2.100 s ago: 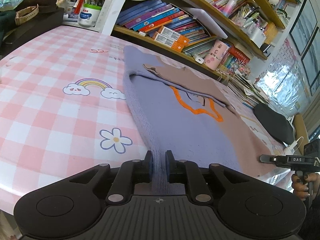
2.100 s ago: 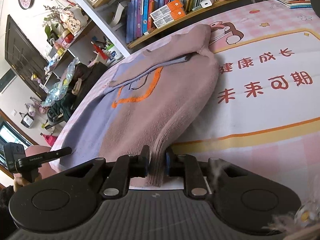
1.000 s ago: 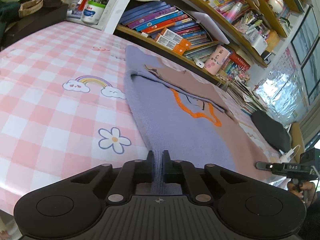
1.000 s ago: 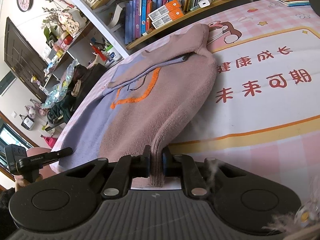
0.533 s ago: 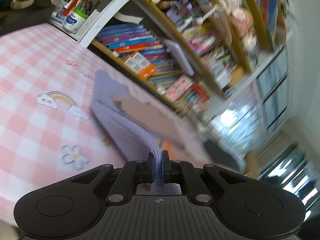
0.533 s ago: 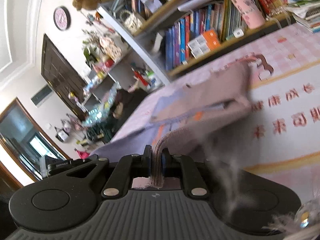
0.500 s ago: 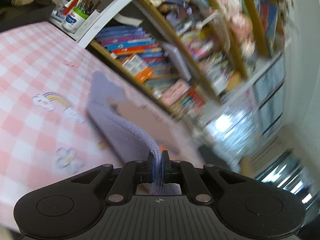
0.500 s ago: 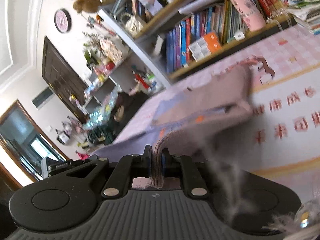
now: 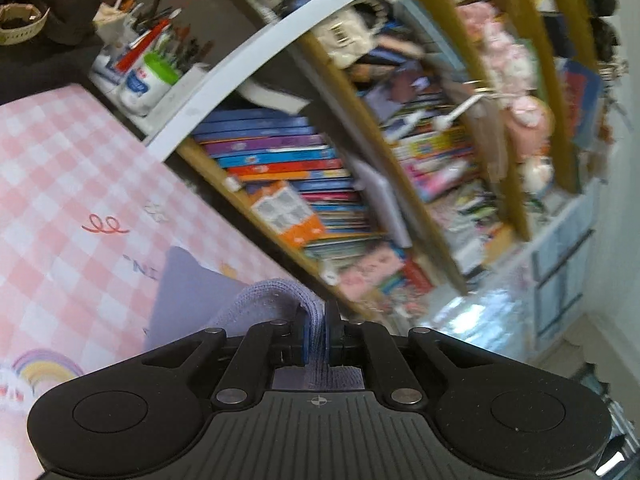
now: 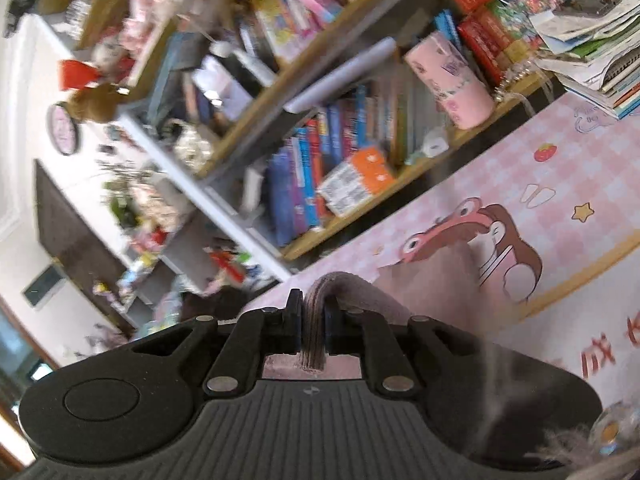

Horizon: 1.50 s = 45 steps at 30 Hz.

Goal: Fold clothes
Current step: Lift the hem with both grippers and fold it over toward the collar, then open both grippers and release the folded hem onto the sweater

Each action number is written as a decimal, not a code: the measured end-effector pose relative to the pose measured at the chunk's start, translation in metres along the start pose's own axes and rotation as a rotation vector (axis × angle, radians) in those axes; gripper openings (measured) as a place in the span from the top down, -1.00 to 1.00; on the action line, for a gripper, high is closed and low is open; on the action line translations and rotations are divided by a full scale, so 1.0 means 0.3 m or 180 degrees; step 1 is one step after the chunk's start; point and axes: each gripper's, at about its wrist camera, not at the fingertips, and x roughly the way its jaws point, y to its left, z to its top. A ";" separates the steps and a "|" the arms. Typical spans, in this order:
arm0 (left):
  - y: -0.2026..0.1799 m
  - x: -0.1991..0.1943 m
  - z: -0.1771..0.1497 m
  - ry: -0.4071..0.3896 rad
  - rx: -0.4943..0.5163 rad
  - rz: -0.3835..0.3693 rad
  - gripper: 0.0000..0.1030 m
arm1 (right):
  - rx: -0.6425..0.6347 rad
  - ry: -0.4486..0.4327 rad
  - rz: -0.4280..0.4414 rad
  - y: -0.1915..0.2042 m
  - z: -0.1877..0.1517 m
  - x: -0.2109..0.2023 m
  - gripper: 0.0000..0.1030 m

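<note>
From the left wrist, the left hand-held gripper (image 9: 316,330) is clamped on the ribbed lilac hem of the knitted lilac-and-mauve sweater (image 9: 276,294). The knit arches up from the jaws and drops away to the left, where a flat lilac panel of it lies on the pink-checked, cartoon-printed worktop (image 9: 60,184). Pinching the hem at its very edge makes sense: it lets the lower part be lifted as a sheet and carried over the rest. The camera faces the crowded wooden bookshelf (image 9: 320,184) behind the worktop, so most of the garment is out of sight below.

From the right wrist, the right hand-held gripper (image 10: 312,328) is likewise closed on the hem, here the mauve ribbed part, which loops upward out of the jaws and falls to the right onto the mauve body lying on the worktop beside a printed cartoon figure (image 10: 472,236). Holding both hem corners probably keeps the edge taut and square, so I judge the fold towards the neckline is midway.
</note>
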 end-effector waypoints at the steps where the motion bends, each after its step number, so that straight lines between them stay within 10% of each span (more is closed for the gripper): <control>1: 0.016 0.027 0.005 0.0028 -0.0014 0.0062 0.88 | 0.0021 0.0017 -0.0069 -0.014 0.004 0.037 0.81; 7: 0.121 0.165 0.010 0.0234 -0.0114 0.0401 0.67 | 0.0218 0.0186 -0.0416 -0.128 -0.015 0.206 0.73; 10: 0.152 0.203 0.013 0.0296 -0.0117 0.0586 -0.24 | 0.0272 0.0216 -0.0544 -0.166 -0.030 0.244 0.53; 15: 0.110 0.151 0.027 0.0116 0.0374 0.0557 -0.33 | 0.0085 0.0162 -0.0659 -0.179 -0.031 0.223 0.31; 27: -0.010 0.286 0.001 0.0529 0.1926 0.1389 -0.29 | -0.1950 0.0394 -0.1530 -0.052 -0.072 0.323 0.08; 34: -0.016 0.386 0.000 0.0760 0.2206 0.1503 -0.17 | -0.2095 0.0529 -0.1596 -0.074 -0.072 0.433 0.28; 36: -0.015 0.415 0.000 0.0806 0.2256 0.1543 0.09 | -0.2081 0.0552 -0.1572 -0.080 -0.071 0.448 0.77; 38: 0.005 0.442 -0.004 0.0925 0.2219 0.1582 0.64 | -0.2038 0.0563 -0.1527 -0.084 -0.073 0.452 0.85; 45: -0.033 0.330 0.058 0.0605 0.1979 0.1225 0.91 | -0.1790 0.0322 -0.1258 -0.066 -0.033 0.363 0.90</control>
